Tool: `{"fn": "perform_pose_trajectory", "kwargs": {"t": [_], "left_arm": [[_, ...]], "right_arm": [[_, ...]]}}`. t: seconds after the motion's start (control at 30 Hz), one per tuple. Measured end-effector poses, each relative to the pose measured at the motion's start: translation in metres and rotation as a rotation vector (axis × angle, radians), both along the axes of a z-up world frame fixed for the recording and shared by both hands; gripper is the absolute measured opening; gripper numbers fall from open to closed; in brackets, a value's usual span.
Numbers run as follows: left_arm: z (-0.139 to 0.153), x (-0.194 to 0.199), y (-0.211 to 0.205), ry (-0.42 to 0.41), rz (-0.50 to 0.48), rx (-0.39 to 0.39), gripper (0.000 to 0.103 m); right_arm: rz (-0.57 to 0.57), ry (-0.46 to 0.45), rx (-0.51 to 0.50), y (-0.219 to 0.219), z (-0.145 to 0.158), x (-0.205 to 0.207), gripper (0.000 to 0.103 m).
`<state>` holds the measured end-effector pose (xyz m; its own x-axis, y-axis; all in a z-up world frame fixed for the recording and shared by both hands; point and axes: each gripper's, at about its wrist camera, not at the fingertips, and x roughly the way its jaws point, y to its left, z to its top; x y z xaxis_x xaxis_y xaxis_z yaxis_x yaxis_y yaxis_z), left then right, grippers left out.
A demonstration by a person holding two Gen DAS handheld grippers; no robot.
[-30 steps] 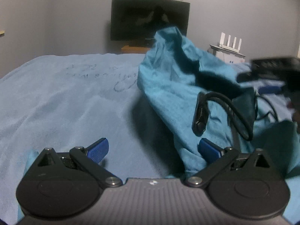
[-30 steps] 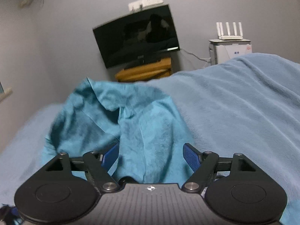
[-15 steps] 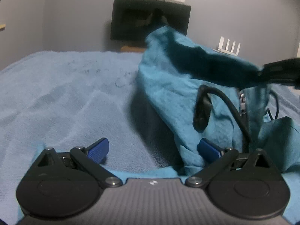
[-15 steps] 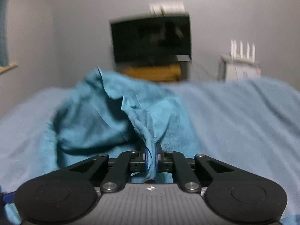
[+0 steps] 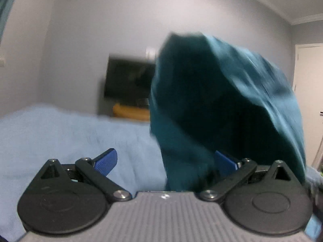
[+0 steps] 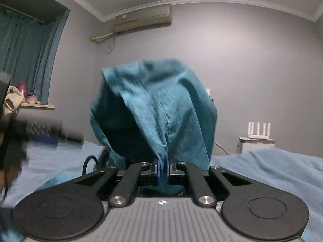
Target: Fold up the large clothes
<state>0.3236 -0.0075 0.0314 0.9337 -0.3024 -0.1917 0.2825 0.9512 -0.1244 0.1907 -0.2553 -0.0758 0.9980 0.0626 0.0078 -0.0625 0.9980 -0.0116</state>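
In the left wrist view, the left tongs [image 5: 164,160] stand wide apart, blue pads [image 5: 106,161] splayed. The teal garment [image 5: 222,104] hangs in a blurred bulging mass just ahead and right of centre; its lower edge drops between the jaws close to the right pad, but neither pad presses on it. To the left of the cloth the light blue blanket of the bed [image 5: 60,131] lies bare up to its far edge, giving open room on that side. Beyond the bed a dark television [image 5: 127,78] hangs on the grey wall above an orange shelf [image 5: 129,111]. A pale door [image 5: 308,84] stands at the far right, behind the garment's right edge.

In the right wrist view, the right tongs [image 6: 163,169] are pinched together on a fold of the teal garment, a seam running straight up from the pads. The cloth rises from the grip in a tall hood-like shape, its top edge lifted well clear of the bed. Left of it the other tool shows as a dark blur [image 6: 40,131], and a black cable [image 6: 90,161] loops beside the garment's lower left edge. The bed to the right is bare blanket. A white router [image 6: 259,130] sits on a small cabinet near the wall, an air conditioner [image 6: 141,20] is mounted high, and teal curtains [image 6: 26,56] hang at the left.
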Motion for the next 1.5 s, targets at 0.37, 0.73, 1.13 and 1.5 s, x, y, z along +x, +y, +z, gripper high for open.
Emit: {"fn": "perform_pose_trajectory", "kwargs": {"t": [0.37, 0.73, 1.13, 1.5], "left_arm": [[0.028, -0.031, -0.032, -0.126, -0.007, 0.267, 0.043], [-0.003, -0.133, -0.039, -0.159, -0.145, 0.496, 0.010], [-0.102, -0.233, 0.009, 0.064, -0.336, 0.775, 0.050], [-0.012, -0.251, -0.001, 0.128, -0.241, 0.361, 0.098]], "right_arm": [[-0.059, 0.201, -0.018, -0.004, -0.064, -0.032, 0.006], [0.055, 0.345, 0.052, -0.013, -0.018, -0.061, 0.057], [-0.057, 0.489, 0.007, -0.048, 0.023, -0.138, 0.057], [-0.049, 0.218, 0.008, -0.021, 0.092, -0.124, 0.054]]}}
